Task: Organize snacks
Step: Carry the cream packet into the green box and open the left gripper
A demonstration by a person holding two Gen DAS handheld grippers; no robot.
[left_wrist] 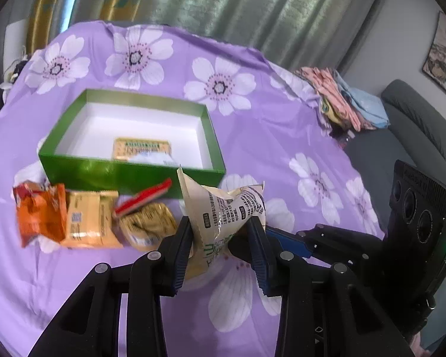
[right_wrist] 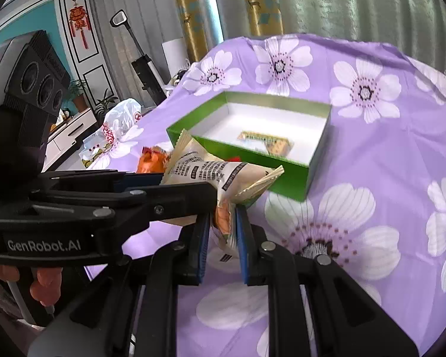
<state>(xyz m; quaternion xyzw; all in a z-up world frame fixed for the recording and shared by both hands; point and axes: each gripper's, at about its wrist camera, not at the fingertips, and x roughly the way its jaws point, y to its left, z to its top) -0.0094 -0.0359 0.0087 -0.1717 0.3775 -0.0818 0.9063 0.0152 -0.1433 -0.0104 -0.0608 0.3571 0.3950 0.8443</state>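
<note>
Cream snack packet (left_wrist: 223, 208): clamped by both left tongs (left_wrist: 220, 229) and right tongs (right_wrist: 221, 226), held above tabletop (left_wrist: 282, 136). Green box (left_wrist: 128, 172): open, straight ahead of left tongs, near. Packet long axis runs crosswise to box front wall. Remaining snacks (left_wrist: 89, 220) lie left.

Purple cloth (left_wrist: 267, 136) with white flowers; green box (left_wrist: 128, 175), white inside; cream packet (left_wrist: 223, 205) with black print; orange packet (left_wrist: 40, 217).

Grey curtains (left_wrist: 252, 6), grey sofa (left_wrist: 413, 125), teal wall (right_wrist: 49, 23)
</note>
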